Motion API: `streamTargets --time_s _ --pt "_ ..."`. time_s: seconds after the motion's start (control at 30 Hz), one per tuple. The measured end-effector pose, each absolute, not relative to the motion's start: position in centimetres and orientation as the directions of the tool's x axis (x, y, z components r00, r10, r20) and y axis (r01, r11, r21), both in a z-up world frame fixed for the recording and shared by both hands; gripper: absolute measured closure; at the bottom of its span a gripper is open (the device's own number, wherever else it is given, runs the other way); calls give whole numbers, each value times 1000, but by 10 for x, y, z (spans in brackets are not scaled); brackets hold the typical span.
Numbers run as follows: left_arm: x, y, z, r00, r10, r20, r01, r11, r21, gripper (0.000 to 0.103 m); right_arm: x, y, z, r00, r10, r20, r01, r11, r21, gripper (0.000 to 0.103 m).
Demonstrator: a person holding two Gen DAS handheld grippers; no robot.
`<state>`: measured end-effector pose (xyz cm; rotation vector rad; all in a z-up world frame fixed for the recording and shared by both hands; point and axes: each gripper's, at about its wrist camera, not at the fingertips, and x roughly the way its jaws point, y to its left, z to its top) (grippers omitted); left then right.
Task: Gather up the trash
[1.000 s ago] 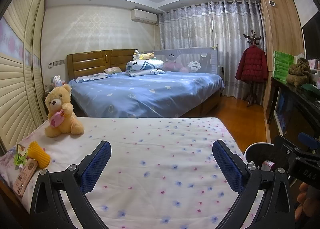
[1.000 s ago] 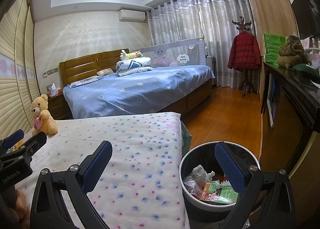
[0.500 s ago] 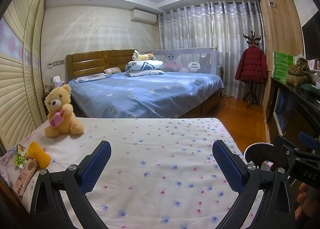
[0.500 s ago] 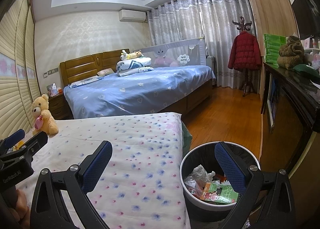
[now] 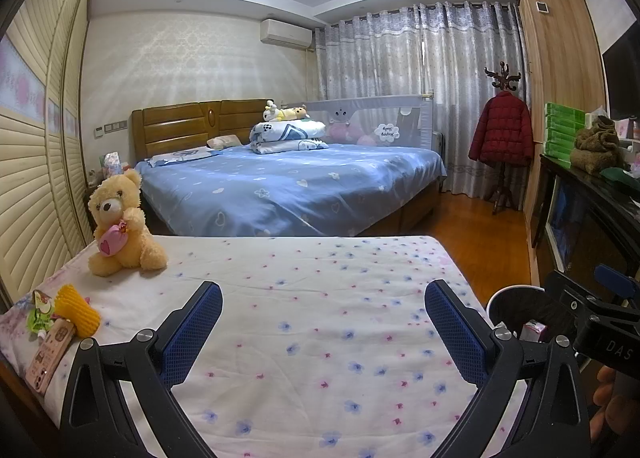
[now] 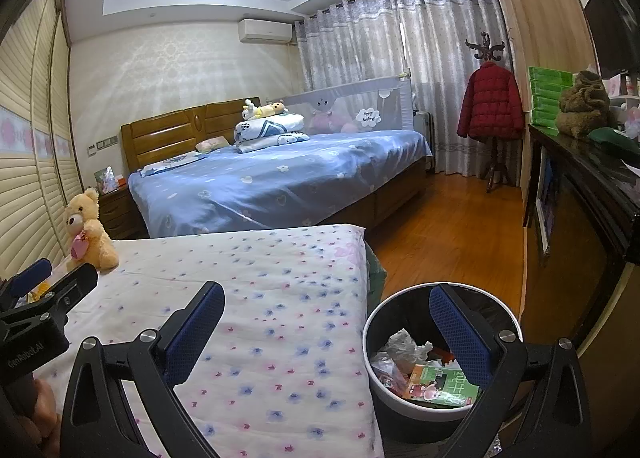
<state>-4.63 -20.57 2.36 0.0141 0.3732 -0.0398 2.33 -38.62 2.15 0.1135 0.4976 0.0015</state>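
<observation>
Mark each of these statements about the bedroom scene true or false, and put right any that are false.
1. Both grippers are open and hold nothing. True: the left gripper and the right gripper are spread apart and bare.
2. The trash bin is empty. False: it already holds crumpled paper and printed packaging.
3. The teddy bear sits on the flowered sheet. True.
4. The red jacket lies on the blue bed. False: it hangs on the coat stand by the curtains.
5. The yellow foam net lies beside the bin. False: it lies at the sheet's left edge, with the green wrapper.
</observation>
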Motion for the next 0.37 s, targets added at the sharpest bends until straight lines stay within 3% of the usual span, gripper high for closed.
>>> streamTargets --time_s 0.37 --pt "-42 -203 23 923 -52 -380 55 998 -5 1 26 -381 19 871 48 -489 12 993 120 0"
